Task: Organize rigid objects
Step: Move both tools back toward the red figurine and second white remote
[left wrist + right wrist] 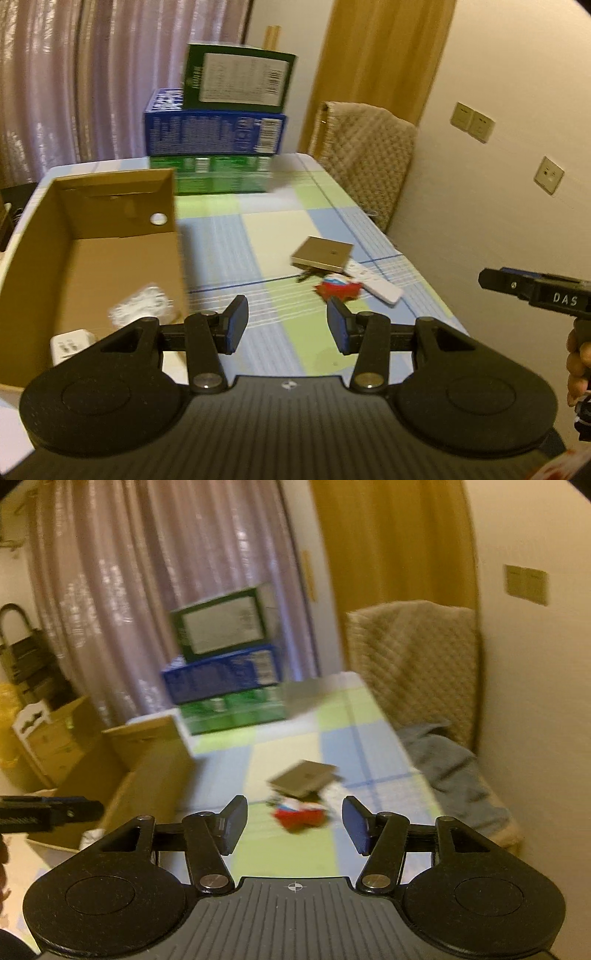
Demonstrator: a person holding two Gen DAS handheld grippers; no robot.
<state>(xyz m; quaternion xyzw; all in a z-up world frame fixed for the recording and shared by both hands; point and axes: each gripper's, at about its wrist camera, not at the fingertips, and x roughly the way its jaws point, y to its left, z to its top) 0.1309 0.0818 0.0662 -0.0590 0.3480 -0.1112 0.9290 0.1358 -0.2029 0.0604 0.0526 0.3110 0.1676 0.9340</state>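
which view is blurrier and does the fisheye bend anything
Right wrist view is blurrier: the stacked boxes and red item smear, only the right hand-held gripper stays crisp. Left wrist view is sharper, its cardboard box slightly soft. Both bend the walls and darken at the corners.

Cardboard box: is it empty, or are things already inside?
Not empty. The open cardboard box holds a white adapter and a blurred white item.
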